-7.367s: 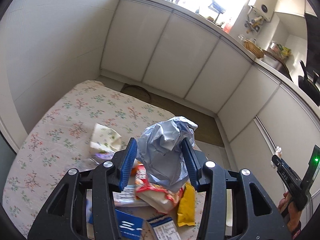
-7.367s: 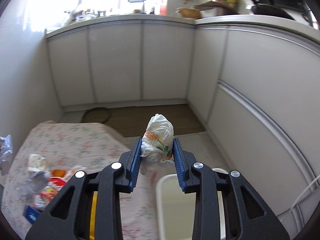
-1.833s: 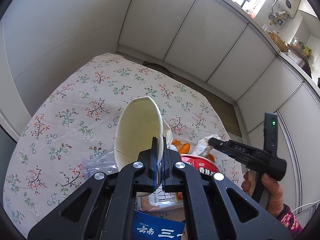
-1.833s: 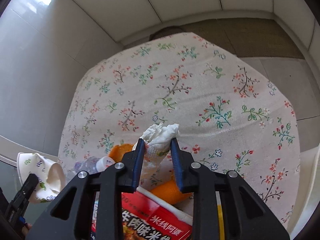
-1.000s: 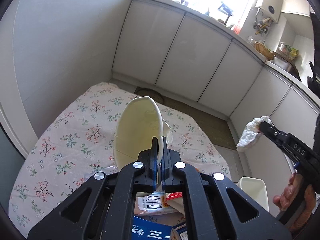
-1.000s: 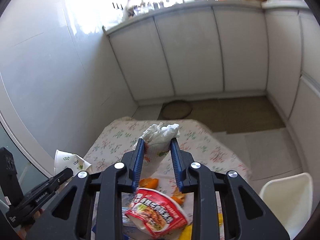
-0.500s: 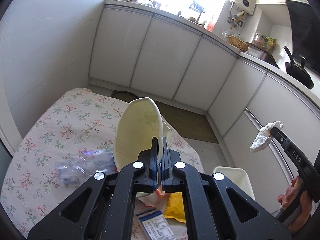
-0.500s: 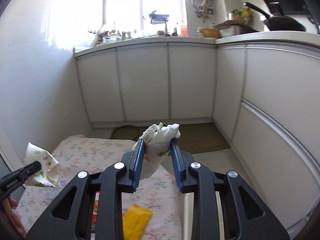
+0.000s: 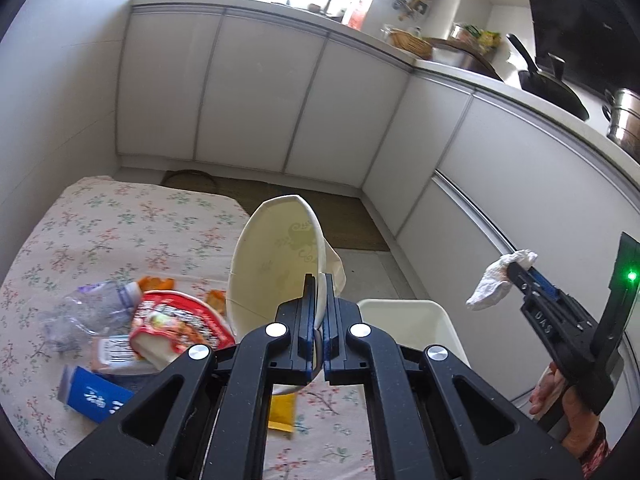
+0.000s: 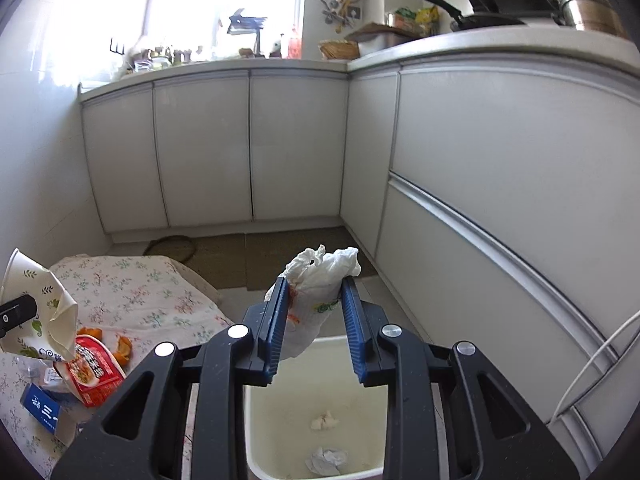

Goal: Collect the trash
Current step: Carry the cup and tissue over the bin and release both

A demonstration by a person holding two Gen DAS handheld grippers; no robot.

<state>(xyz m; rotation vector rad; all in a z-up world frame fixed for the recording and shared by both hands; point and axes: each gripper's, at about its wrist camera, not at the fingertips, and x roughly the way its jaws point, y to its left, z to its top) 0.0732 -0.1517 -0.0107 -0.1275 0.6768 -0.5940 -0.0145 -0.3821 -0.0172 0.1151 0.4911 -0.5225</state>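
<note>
A crushed paper cup (image 9: 276, 256), cream inside and printed with green leaves outside, is being gripped by its flattened wall in the left gripper (image 9: 316, 320), whose blue ribbed pads are clenched tight on the thin paper. The cup is being held up in the air over the near edge of the table, its mouth squashed to an oval.

A crumpled white tissue (image 10: 320, 296), soft and wrinkled with orange and green marks, is being carried between the pads of the right gripper (image 10: 314, 328); the jaws are opening, yet the wad is being touched by both pads. It is being held directly above a white plastic bin (image 10: 256, 432), rectangular with rounded corners, in which two small crumpled scraps (image 10: 325, 440) are lying on the bottom.

The table is being covered by a cream cloth with a floral print (image 9: 120, 224). On it, clustered near the grippers, a red instant-noodle wrapper (image 9: 176, 324), a crushed clear plastic bottle (image 9: 88, 308), a blue carton (image 9: 94, 394), a yellow packet (image 9: 282, 412) and orange peel (image 9: 154, 282) are lying.

The room is a kitchen: glossy white cabinet doors (image 10: 296, 144) are running round the corner beneath a pale countertop (image 10: 480, 46), where a black frying pan (image 10: 472, 14) and a steel pot (image 10: 582, 2) are standing. A brown mat (image 10: 256, 256) is lying on the floor.
</note>
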